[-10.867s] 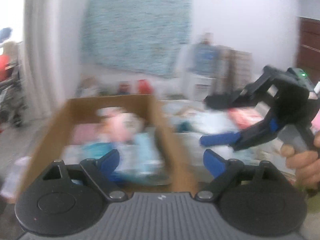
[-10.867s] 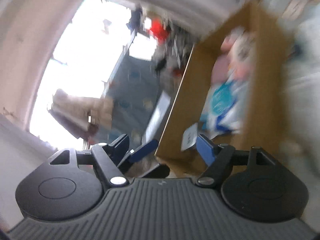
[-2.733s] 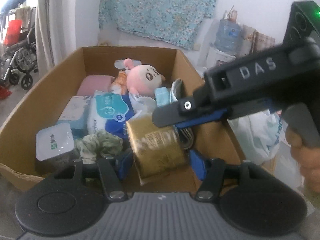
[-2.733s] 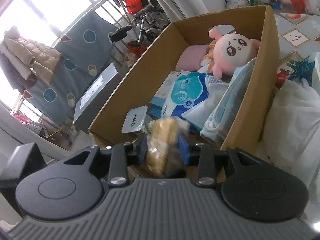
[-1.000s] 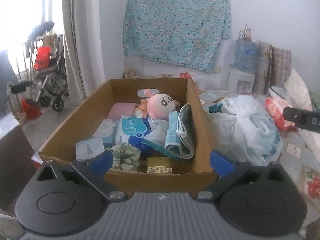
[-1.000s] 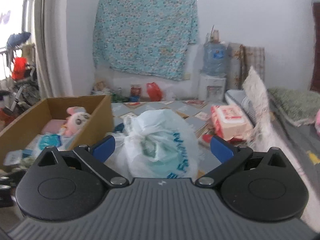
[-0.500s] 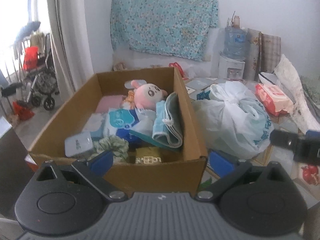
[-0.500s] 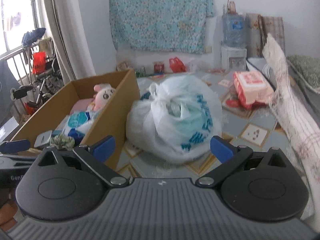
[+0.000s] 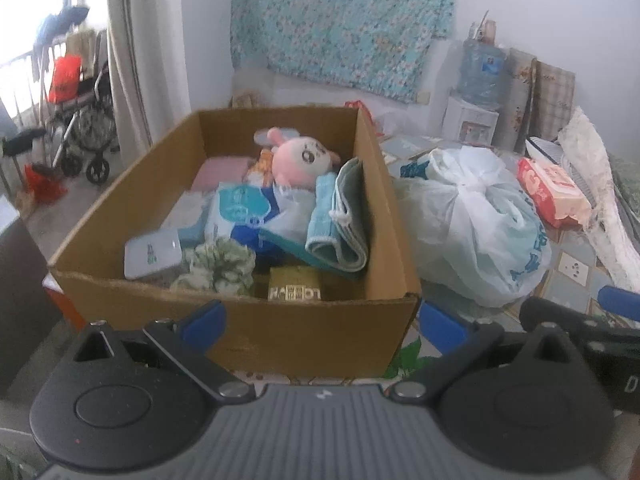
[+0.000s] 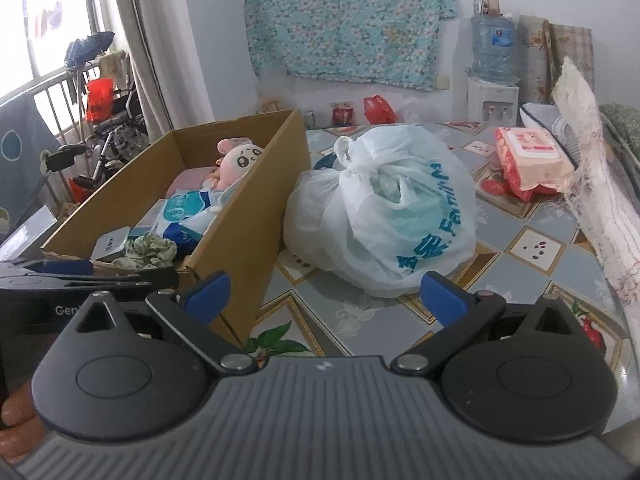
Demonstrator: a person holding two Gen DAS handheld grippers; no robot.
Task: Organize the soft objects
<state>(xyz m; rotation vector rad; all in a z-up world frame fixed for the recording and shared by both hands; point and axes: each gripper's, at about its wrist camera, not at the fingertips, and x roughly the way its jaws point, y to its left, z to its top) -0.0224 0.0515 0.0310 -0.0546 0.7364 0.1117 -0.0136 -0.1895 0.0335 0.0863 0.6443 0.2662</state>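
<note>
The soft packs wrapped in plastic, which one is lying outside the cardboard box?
The pink-and-red wipes pack lies on the floor beyond the white bag; the blue-and-white pack sits inside the brown cardboard box.

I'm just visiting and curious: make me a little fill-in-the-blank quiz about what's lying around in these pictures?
1. The pink plush toy lies inside the cardboard ____.
2. The knotted white plastic bag sits on the tiled surface, ____ the box.
3. Both the left hand-held gripper and the right hand-held gripper are ____ and hold nothing.
4. The gold packet in the box's near end lies beside a green ____.

Missing words: box; outside; open; scrunchie
</note>
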